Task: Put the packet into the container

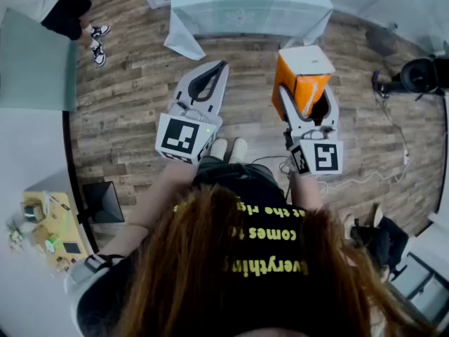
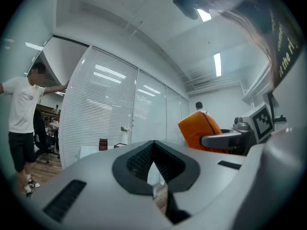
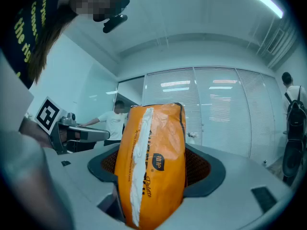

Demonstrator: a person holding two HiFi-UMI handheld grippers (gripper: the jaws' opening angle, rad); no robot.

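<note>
My right gripper (image 1: 306,95) is shut on an orange packet (image 1: 303,81) with a white end, held up over the wooden floor. In the right gripper view the packet (image 3: 154,162) stands upright between the dark pads (image 3: 199,166) and fills the gap. My left gripper (image 1: 219,70) hangs beside it to the left, shut, with nothing in it. Its pads (image 2: 168,164) meet at the tip in the left gripper view, where the orange packet (image 2: 199,131) shows at the right. I see no container in any view.
A table with a pale cloth (image 1: 245,5) stands ahead. A person (image 2: 21,123) stands at the left, their shoes (image 1: 97,44) on the floor. A white cable (image 1: 365,177) and a dark bag (image 1: 379,241) lie at the right. A black box (image 1: 102,202) sits at the left.
</note>
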